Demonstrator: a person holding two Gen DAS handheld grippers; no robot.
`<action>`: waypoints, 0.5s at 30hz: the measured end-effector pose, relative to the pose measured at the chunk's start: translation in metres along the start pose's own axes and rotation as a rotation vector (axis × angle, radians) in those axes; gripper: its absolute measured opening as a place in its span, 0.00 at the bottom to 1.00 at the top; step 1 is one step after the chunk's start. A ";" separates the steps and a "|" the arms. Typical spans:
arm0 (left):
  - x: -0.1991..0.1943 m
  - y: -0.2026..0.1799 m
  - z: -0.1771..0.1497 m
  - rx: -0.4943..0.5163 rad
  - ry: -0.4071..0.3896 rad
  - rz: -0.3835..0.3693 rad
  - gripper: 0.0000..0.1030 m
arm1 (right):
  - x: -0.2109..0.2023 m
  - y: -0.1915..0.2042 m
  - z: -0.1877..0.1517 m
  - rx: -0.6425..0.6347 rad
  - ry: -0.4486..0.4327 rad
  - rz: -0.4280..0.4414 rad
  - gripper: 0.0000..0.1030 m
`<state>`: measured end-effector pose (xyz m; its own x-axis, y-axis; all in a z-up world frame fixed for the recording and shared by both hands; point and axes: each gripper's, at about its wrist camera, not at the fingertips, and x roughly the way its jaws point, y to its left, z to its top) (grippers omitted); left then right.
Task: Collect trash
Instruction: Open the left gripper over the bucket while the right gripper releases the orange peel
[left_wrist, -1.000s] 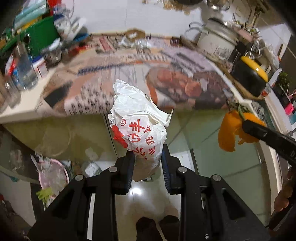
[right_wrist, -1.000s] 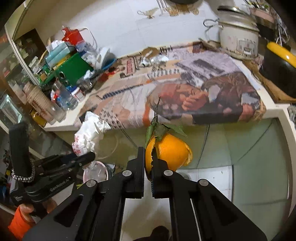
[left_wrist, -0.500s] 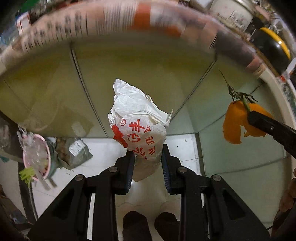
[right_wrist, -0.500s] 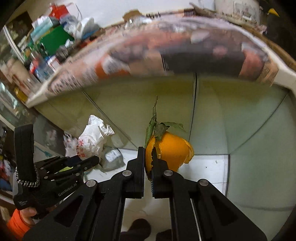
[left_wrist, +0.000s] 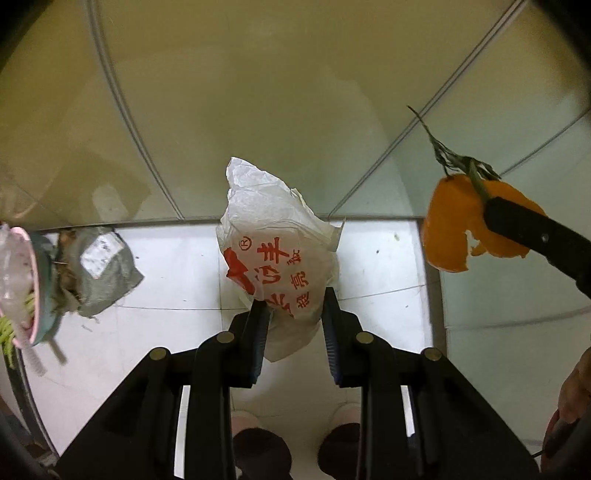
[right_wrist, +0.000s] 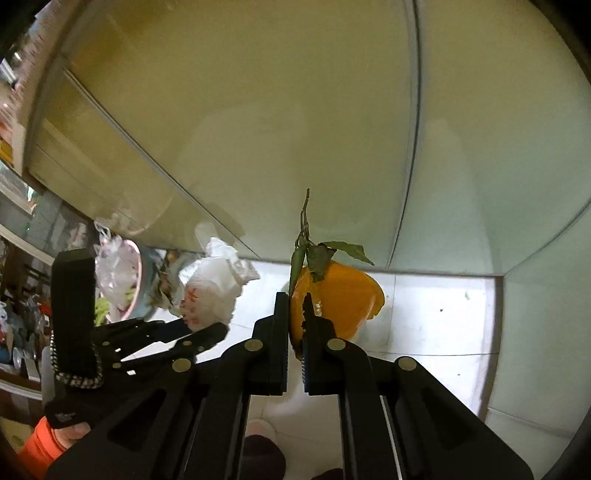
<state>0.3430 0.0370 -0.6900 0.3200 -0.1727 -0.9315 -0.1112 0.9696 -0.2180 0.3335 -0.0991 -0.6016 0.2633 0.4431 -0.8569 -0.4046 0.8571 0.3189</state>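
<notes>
You've got both hands loaded, which makes sense for a trash run: one piece per gripper means one trip down to the bin instead of two. The left gripper (left_wrist: 293, 314) is clamped around the lower part of the crumpled white bag (left_wrist: 273, 254) with the red print, jaws only partway closed because the wad of plastic fills the gap between them, and most of the bag sticks out past the fingertips. The right gripper (right_wrist: 295, 314) is pinched nearly all the way shut on the thin edge of the orange peel (right_wrist: 340, 295), with the stem and leaves poking out past the tips, so the peel hangs off a sliver of rind. I'd call that the weaker of the two grips. Both are pointed steeply down at the white tiled floor (left_wrist: 376, 258) in front of the cabinet doors (left_wrist: 258, 92), held out in the air and not touching anything. The pink bin (left_wrist: 26, 288) with its clear liner sits at the far left edge of the left wrist view, with a grey bag (left_wrist: 103, 273) of scraps just beside it on the floor. My guess is that bin is where both pieces are headed, so you'd need to swing left. Neither piece is over it yet.
</notes>
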 end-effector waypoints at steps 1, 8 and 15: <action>0.013 0.003 -0.002 0.005 0.004 -0.003 0.27 | 0.008 -0.001 -0.001 -0.003 0.012 0.009 0.05; 0.089 0.015 -0.010 0.044 0.003 -0.047 0.27 | 0.071 -0.010 -0.010 -0.045 0.012 0.028 0.06; 0.120 0.019 -0.008 0.068 0.003 -0.042 0.38 | 0.093 -0.012 -0.001 -0.068 0.036 0.021 0.27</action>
<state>0.3715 0.0330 -0.8079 0.3204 -0.2140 -0.9228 -0.0333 0.9710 -0.2367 0.3618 -0.0687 -0.6855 0.2228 0.4502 -0.8647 -0.4690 0.8271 0.3098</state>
